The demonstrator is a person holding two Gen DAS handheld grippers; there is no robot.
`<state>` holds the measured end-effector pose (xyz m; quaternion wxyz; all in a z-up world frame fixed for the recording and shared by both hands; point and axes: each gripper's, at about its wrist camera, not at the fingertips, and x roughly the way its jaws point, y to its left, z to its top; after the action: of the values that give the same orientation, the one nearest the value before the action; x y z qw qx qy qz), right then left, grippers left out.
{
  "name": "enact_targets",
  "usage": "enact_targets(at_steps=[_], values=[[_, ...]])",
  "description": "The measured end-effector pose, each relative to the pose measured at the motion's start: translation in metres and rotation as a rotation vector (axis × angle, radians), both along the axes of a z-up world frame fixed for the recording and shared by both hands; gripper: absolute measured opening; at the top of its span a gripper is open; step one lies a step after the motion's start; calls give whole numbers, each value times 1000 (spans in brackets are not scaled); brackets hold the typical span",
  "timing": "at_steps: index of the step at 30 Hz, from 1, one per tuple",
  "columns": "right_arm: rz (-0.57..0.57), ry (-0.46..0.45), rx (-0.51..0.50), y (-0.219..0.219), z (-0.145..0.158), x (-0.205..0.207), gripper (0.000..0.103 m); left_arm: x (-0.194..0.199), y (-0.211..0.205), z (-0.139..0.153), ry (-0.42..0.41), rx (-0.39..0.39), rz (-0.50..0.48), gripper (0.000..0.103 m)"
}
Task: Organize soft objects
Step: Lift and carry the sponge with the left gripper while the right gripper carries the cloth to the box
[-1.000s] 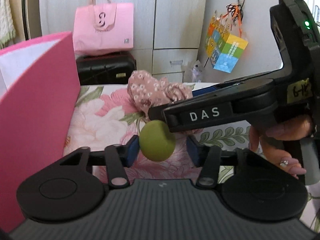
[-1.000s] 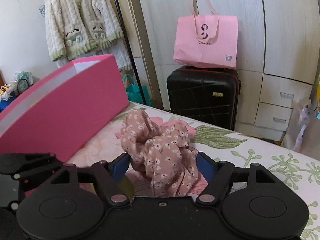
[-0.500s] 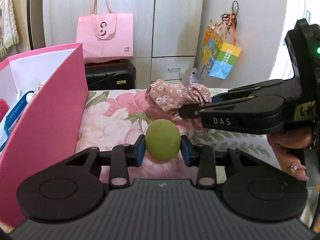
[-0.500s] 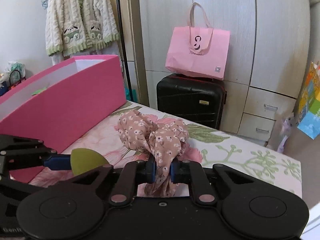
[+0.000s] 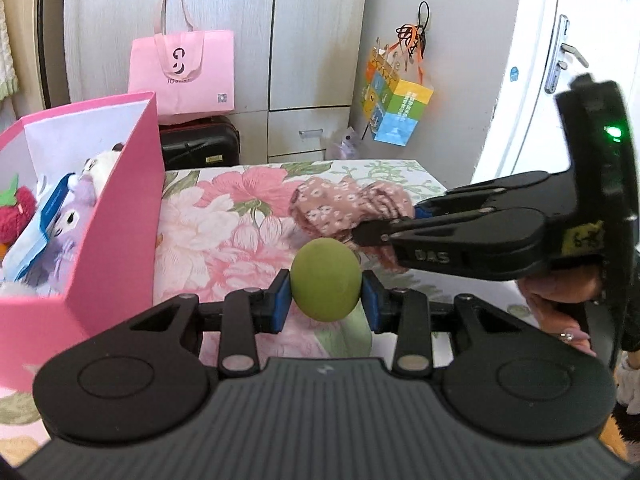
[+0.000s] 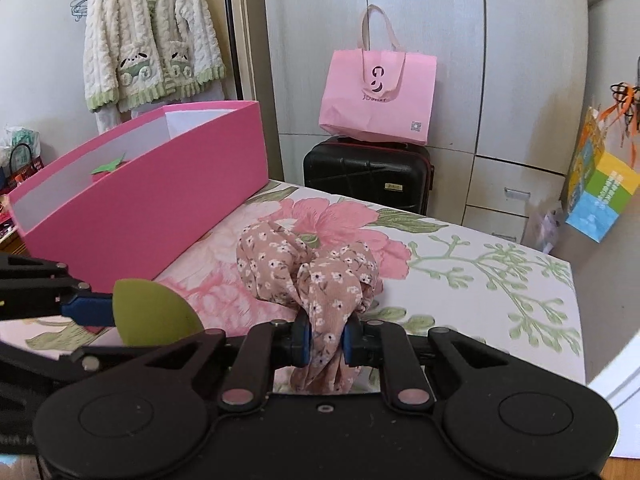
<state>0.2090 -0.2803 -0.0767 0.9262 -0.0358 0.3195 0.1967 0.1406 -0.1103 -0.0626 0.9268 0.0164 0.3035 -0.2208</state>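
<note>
Between the left tongs [image 5: 325, 294], a green sponge egg [image 5: 325, 280] is pinched; right tongs [image 6: 326, 338] pinch the floral scrunchie [image 6: 308, 268]. Both grasped; next, judged: carry leftward into pink box [image 5: 116, 216].

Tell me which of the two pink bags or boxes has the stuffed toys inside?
The open pink box on the floral bed, left of the tools, holds the plush toys. The pink tote bag stands on the black suitcase behind.

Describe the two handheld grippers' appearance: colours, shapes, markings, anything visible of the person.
Both the left gripper and right gripper are matte black with blue finger pads and round-lobed linkages. The right one carries "DAS" lettering, a yellow label and a green light. The person's right hand has painted nails.
</note>
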Motion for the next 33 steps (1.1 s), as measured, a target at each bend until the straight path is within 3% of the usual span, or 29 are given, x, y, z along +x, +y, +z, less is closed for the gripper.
enact_targets(at_steps=[9,18,28,33], values=[[-3,-15,-3,6,15,-56,18,-18,29,-4,40,10,33,36],[101,77,33,32,26,-113,19,-43,65,-4,66,2,33,36],[178,97,65,64,49,-143,20,-75,105,24,32,-25,-26,36],[233,51,78,83,70,-144,21,-84,120,49,-25,-7,-37,36]])
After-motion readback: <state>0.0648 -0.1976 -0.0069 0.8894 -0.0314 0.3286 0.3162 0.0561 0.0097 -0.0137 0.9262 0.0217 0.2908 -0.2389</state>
